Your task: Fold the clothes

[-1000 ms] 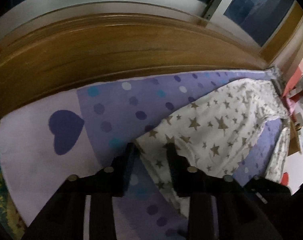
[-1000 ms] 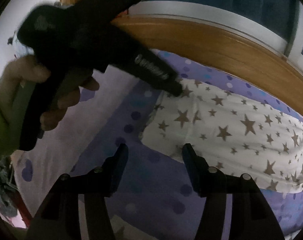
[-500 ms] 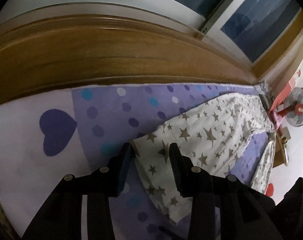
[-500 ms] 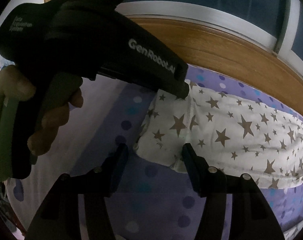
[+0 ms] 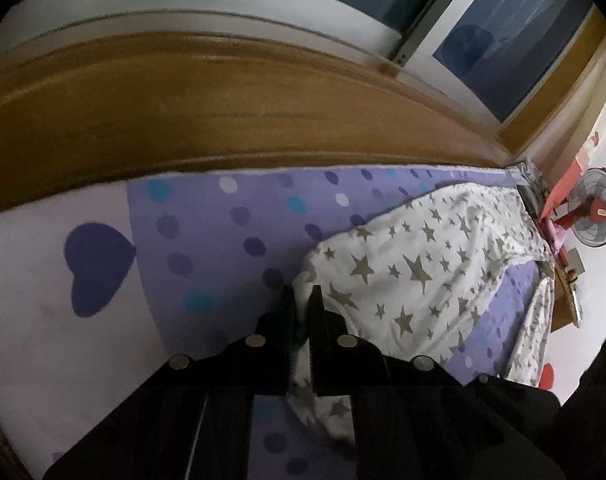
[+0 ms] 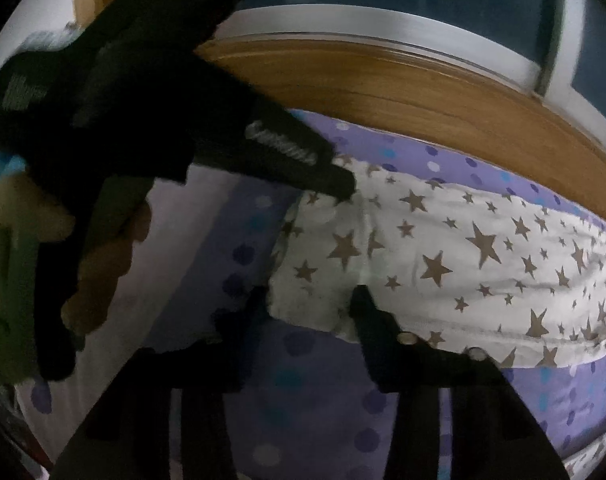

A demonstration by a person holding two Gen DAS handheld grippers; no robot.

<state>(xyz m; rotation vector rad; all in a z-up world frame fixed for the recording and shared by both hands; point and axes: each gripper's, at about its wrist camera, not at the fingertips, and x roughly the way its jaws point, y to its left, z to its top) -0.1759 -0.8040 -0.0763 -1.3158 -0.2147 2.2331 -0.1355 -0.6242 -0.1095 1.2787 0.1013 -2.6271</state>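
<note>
the white garment with brown stars (image 5: 415, 264) lies spread on the bed, over a purple sheet with dots (image 5: 223, 232), and it stretches away toward the far end of the bed. the left gripper (image 5: 302, 300) has its two fingers pressed together on the near corner of the garment, and a fold of the cloth shows between them. in the right wrist view the same gripper comes in from the upper left and its tip touches the upper edge of the garment (image 6: 443, 256). a hand (image 6: 95, 264) holds its handle, with a green sleeve (image 6: 3, 280) beside it. the right gripper (image 6: 309, 304) has its fingers wide apart, one on each side of the lower corner of the garment, and it is not closed on the cloth. behind the bed runs a wooden board (image 5: 223, 112), and above it a window (image 5: 515, 40). a red fan (image 5: 593, 216) stands far at the right side
</note>
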